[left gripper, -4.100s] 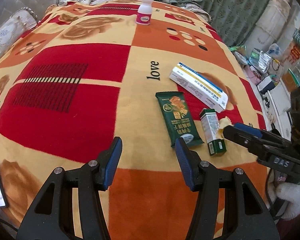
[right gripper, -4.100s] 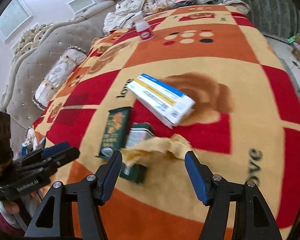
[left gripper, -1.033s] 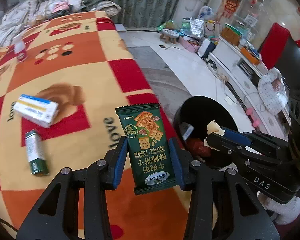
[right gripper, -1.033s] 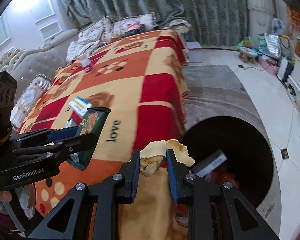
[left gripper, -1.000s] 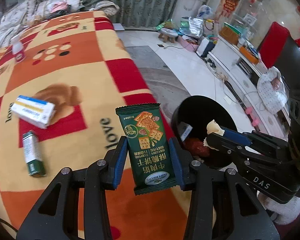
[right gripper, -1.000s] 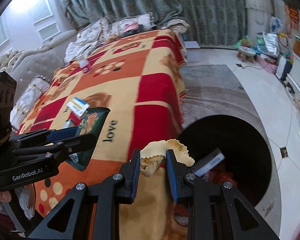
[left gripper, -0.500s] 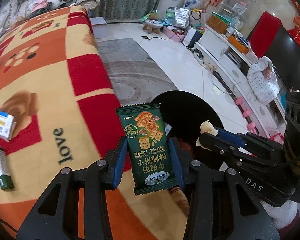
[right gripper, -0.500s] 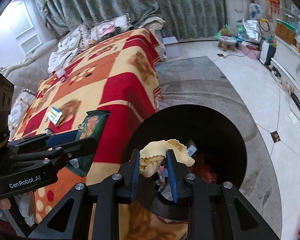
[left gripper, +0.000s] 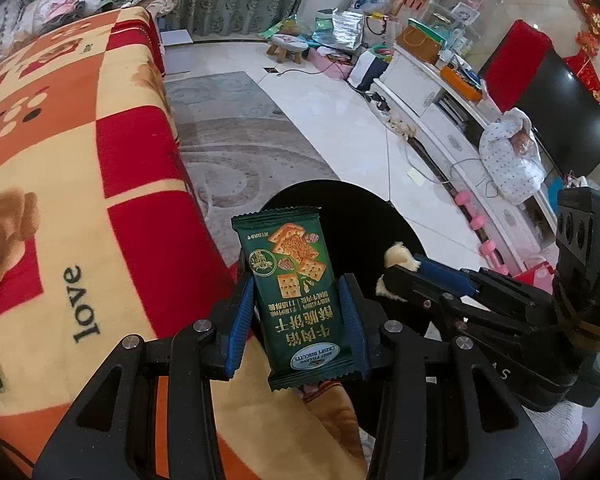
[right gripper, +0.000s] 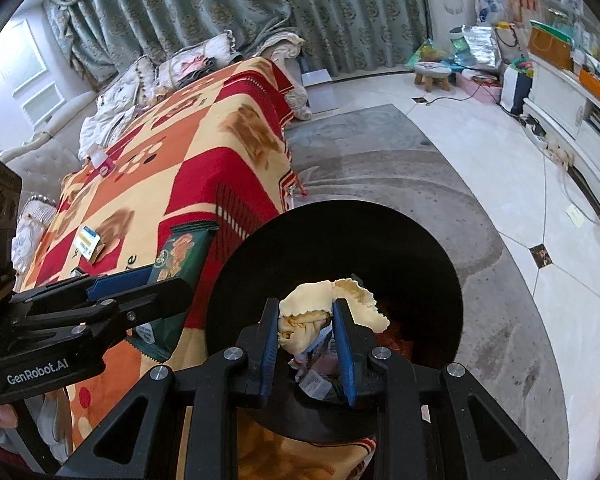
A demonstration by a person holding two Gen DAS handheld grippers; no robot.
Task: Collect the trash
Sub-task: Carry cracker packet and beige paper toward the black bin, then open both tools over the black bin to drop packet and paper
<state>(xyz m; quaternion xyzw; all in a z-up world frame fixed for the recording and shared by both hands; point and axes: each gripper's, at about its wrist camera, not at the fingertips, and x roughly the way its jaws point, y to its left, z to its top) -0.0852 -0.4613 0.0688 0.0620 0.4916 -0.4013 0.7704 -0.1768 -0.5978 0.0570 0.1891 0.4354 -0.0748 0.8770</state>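
Observation:
My left gripper [left gripper: 296,304] is shut on a green biscuit wrapper [left gripper: 296,292], held upright at the near edge of the black trash bin [left gripper: 364,216]. My right gripper [right gripper: 306,316] is shut on a crumpled yellow tissue [right gripper: 320,308] and holds it over the bin's open mouth [right gripper: 340,240]. Some trash lies inside the bin under the tissue. The right gripper also shows in the left wrist view [left gripper: 396,272], to the right of the wrapper. The left gripper also shows in the right wrist view [right gripper: 140,280], left of the bin.
The bed with a red, orange and yellow blanket [left gripper: 60,160] lies to the left of the bin. A white and blue box [right gripper: 89,240] and a small white bottle [right gripper: 100,160] lie on it. A grey rug [right gripper: 380,152] and white floor surround the bin.
Both grippers picked up their items from the blanket and swung right, away from the bed. Over the last second they moved over the black bin.

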